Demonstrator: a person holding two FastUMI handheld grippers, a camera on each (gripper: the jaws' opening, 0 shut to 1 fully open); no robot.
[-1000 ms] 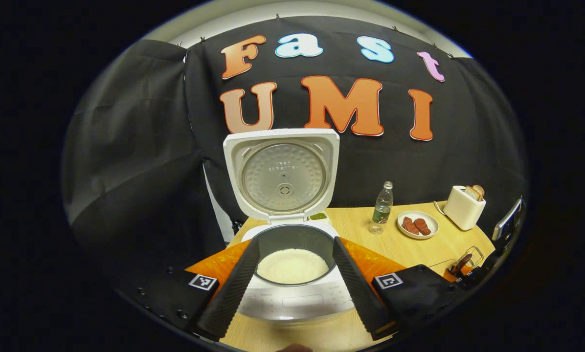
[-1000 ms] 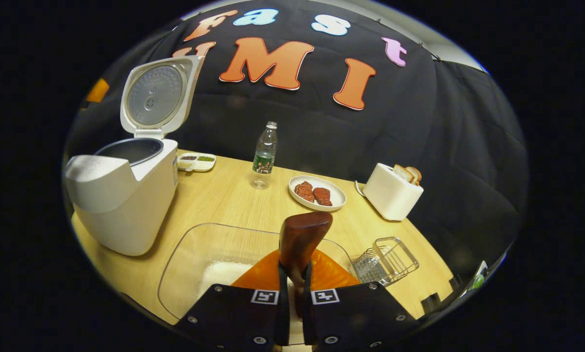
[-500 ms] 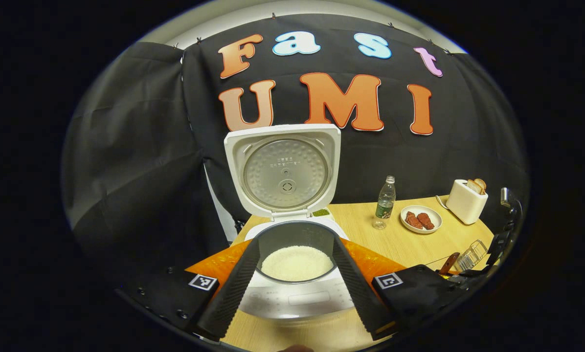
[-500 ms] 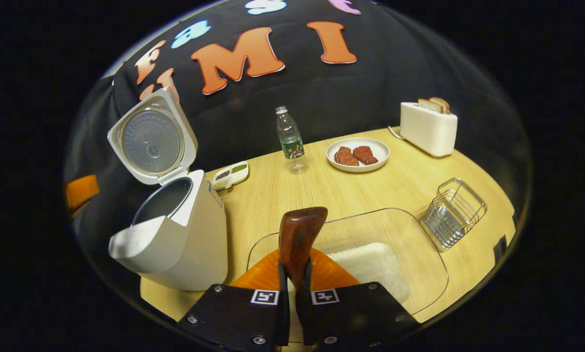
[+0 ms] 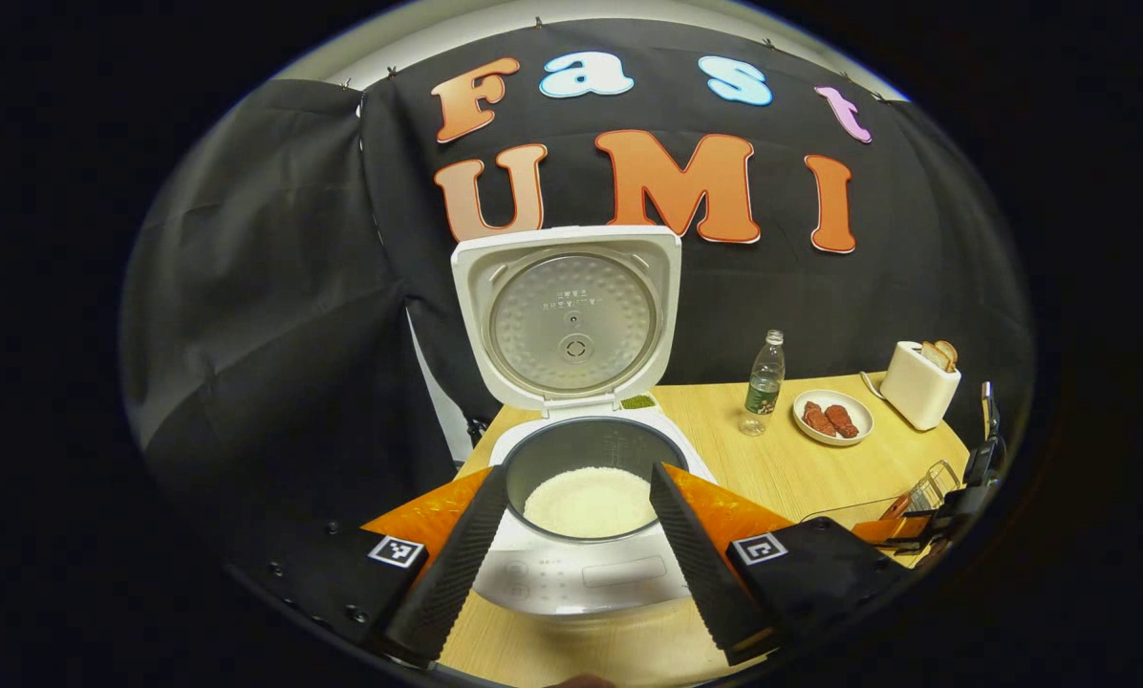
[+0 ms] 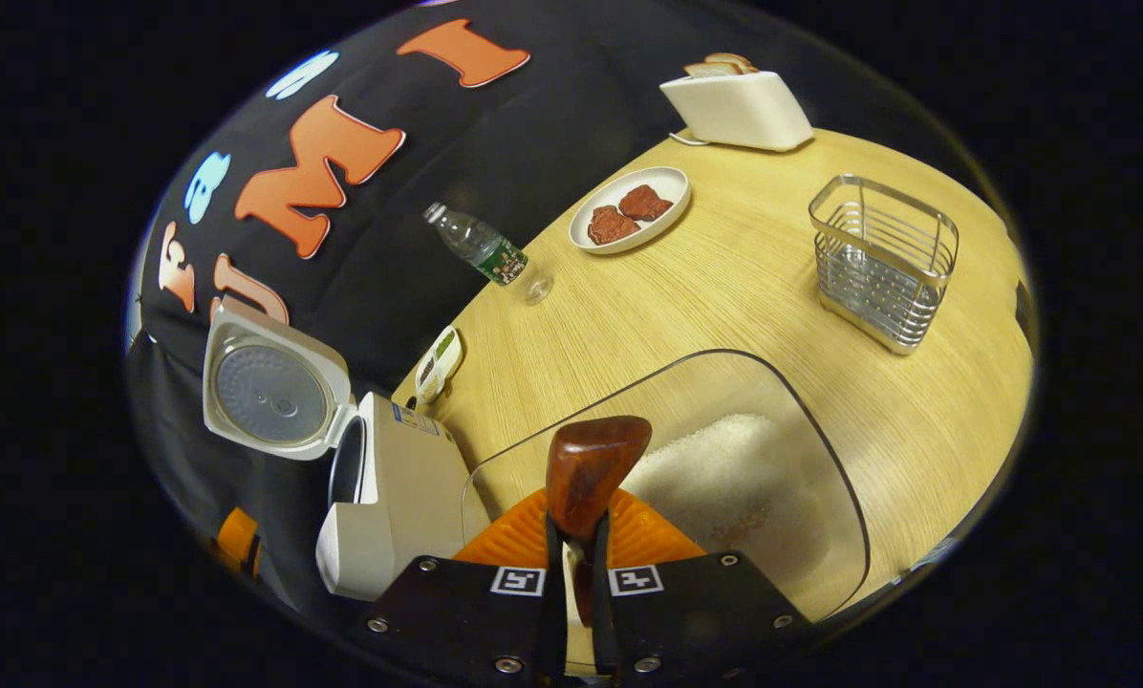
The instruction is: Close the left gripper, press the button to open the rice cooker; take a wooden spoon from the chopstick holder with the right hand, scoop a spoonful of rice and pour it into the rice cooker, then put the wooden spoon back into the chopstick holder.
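Observation:
The white rice cooker (image 5: 581, 573) stands open with its lid (image 5: 571, 320) upright and white rice (image 5: 589, 499) in the pot. My left gripper (image 5: 576, 573) hovers open just in front of it, one finger to each side of the pot. My right gripper (image 6: 576, 540) is shut on the handle of the dark wooden spoon (image 6: 593, 468). The spoon's bowl is held above the clear glass dish (image 6: 820, 459) of rice (image 6: 715, 478). The wire chopstick holder (image 6: 882, 263) stands beyond the dish. In the right gripper view the rice cooker (image 6: 390, 497) sits at the left.
On the wooden table (image 6: 724, 287) are a water bottle (image 6: 485, 253), a plate of meat (image 6: 629, 210), a white toaster (image 6: 736, 100) with bread and a small divided dish (image 6: 438, 354). The bottle (image 5: 765, 382), plate (image 5: 832, 418) and toaster (image 5: 920, 385) lie right of the cooker.
My right gripper has rolled strongly with the spoon still in it, so the table looks tilted; the spoon stays over the glass dish. The left gripper has drifted slightly and stays open.

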